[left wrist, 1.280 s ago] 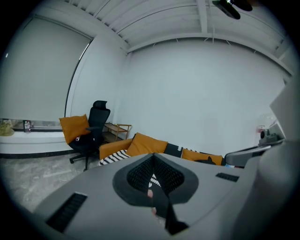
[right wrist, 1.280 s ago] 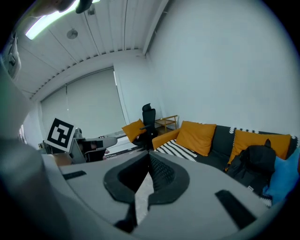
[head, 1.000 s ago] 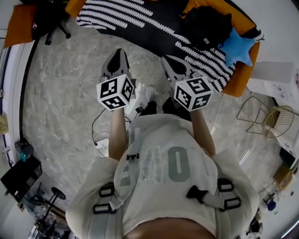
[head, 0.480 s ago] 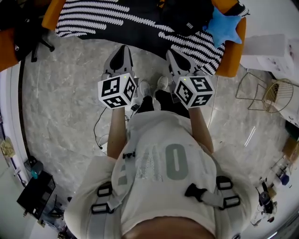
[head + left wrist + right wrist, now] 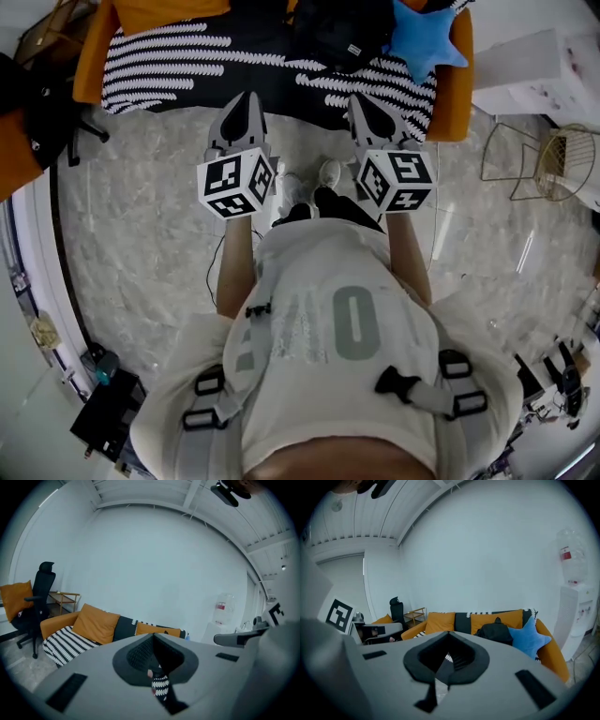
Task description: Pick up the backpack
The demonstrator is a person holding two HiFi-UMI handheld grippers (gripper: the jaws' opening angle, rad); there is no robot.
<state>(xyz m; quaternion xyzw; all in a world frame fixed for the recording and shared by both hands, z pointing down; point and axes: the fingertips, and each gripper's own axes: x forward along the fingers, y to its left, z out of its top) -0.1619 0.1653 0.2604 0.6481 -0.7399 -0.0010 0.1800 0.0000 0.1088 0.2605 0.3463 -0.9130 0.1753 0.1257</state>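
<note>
The black backpack (image 5: 339,34) lies on the seat of an orange sofa (image 5: 452,103), on a black-and-white striped blanket, beside a blue star cushion (image 5: 420,36). In the right gripper view the backpack (image 5: 495,633) sits right of centre, some way off. My left gripper (image 5: 240,101) and right gripper (image 5: 360,101) are held side by side in front of the person, pointing at the sofa's front edge. Both are shut with nothing between the jaws. From the left gripper (image 5: 153,637) I see the orange cushions, but the backpack is hidden. The right gripper (image 5: 449,635) aims left of the backpack.
A black office chair (image 5: 49,114) stands at the sofa's left end. A white cabinet (image 5: 525,64) and a wire side table (image 5: 555,161) are to the right. A cable (image 5: 217,255) trails over the marble floor near the person's feet (image 5: 328,172).
The person has turned and stepped toward the sofa, which now lies square across the top of the head view. Both grippers came closer to its front edge, still shut.
</note>
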